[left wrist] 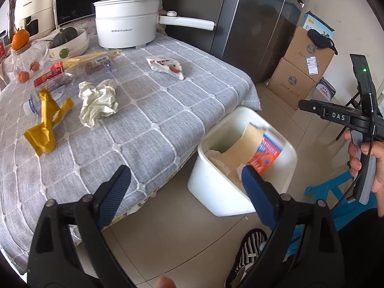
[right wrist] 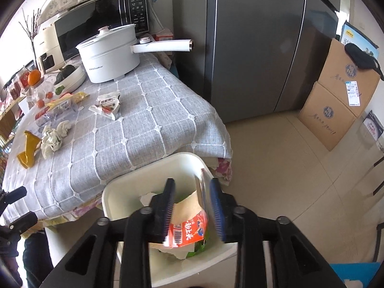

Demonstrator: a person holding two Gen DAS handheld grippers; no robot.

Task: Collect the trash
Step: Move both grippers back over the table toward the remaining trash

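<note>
Jaws of the left gripper (left wrist: 186, 187) stand wide apart with nothing between them, hovering above the counter's edge and the floor beside it. Left wrist view: grey checked cloth covers the counter (left wrist: 153, 110); on it lie a crumpled white paper (left wrist: 98, 102), a yellow wrapper (left wrist: 46, 126) just to its left, a flattened red-and-white carton (left wrist: 165, 66) farther back, and a clear plastic bottle (left wrist: 48, 84) with a red label near the yellow wrapper. White electric pot (left wrist: 127, 21) with a long handle stands at the far end. White bin (left wrist: 211, 187) sits on the floor against the counter's corner, holding a torn orange-and-tan package (left wrist: 261, 153) that leans on its right wall. Right gripper (left wrist: 303, 105) shows at the right edge, held in a hand (left wrist: 369, 163); its tips cannot be read from here. Right wrist view: right gripper (right wrist: 193, 208) hangs directly over the bin (right wrist: 115, 199), jaws partly open, and the orange package (right wrist: 187, 228) lies between and below them, blurred; no firm contact with either pad is visible, so whether they grip it cannot be told. Crumpled paper (right wrist: 54, 136), yellow wrapper (right wrist: 28, 148) and carton (right wrist: 108, 105) remain on the counter (right wrist: 156, 124), well apart from the bin.
</note>
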